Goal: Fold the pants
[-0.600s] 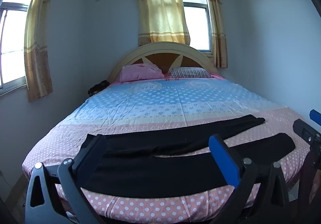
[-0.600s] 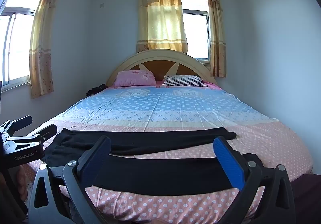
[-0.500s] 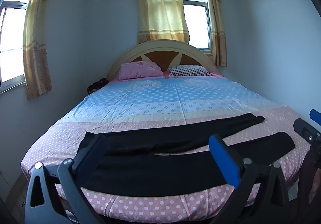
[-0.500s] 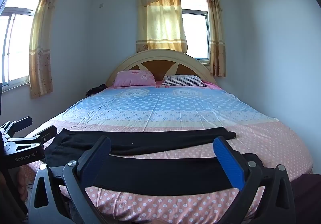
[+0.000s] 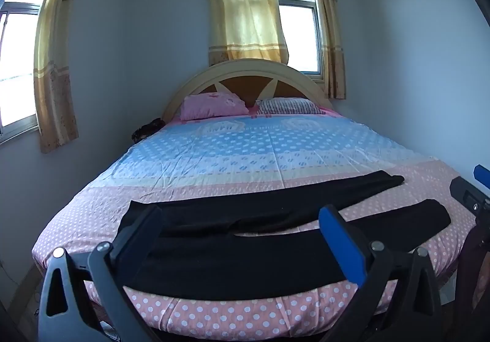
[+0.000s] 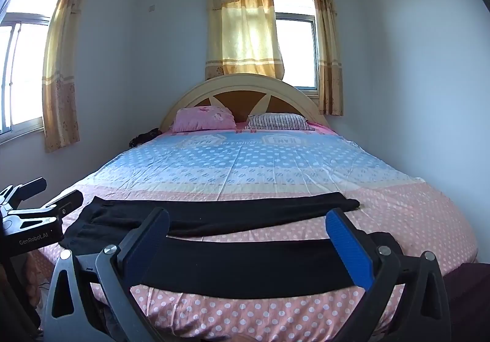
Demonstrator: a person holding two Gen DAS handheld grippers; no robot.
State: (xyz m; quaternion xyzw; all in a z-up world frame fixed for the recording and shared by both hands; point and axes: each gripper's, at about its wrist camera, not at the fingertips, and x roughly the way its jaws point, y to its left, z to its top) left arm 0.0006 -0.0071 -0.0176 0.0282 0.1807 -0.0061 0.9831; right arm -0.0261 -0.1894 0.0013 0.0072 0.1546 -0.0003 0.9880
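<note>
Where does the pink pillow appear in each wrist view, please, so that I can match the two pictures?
Left wrist view: pink pillow at centre, left of the middle, against the headboard.
Right wrist view: pink pillow at centre left, against the headboard.
Shared landmark: the striped pillow lies just right of it.

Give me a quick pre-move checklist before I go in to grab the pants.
1. Left gripper open and empty: ok.
2. Right gripper open and empty: ok.
3. Pants flat on the bed, legs spread apart, waist to the left: ok.
4. Nothing lying on the pants: ok.
5. Grippers touching the pants: not ok, both hover short of the bed's near edge.
6. Pants clear of the pillows: ok, the pillows are at the far end.
</note>
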